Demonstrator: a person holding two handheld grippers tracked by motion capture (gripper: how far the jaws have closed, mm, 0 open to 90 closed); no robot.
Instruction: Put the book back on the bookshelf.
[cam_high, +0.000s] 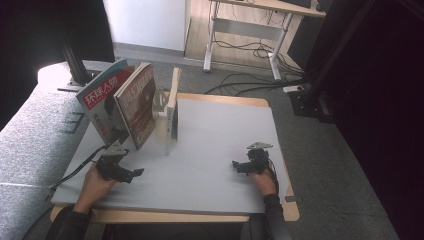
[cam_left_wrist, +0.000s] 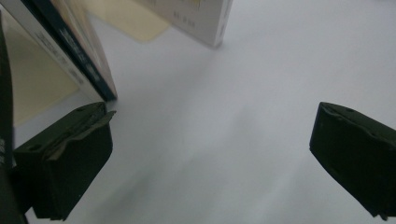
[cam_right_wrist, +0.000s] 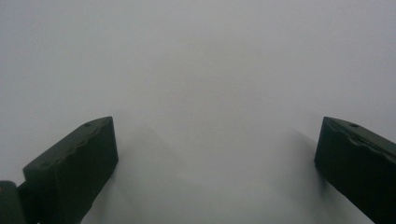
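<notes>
Two magazines lean at the table's back left: a teal one with a red banner (cam_high: 100, 97) and a reddish-brown one (cam_high: 139, 105). Beside them a thin white book (cam_high: 172, 107) stands upright against a metal bookend (cam_high: 160, 100). My left gripper (cam_high: 136, 174) rests open on the table just in front of the magazines, with nothing between its jaws. In the left gripper view (cam_left_wrist: 212, 112), a magazine's dark lower corner (cam_left_wrist: 88, 70) is close to the left jaw and the white book's corner (cam_left_wrist: 205, 21) lies farther ahead. My right gripper (cam_high: 236, 167) (cam_right_wrist: 217, 121) stands open over bare tabletop at the right.
The grey-white tabletop (cam_high: 215, 135) has a wooden rim. A grey padded surface (cam_high: 30, 130) runs along the left side. Behind the table are cables on the floor (cam_high: 250, 80) and a desk frame (cam_high: 240, 30).
</notes>
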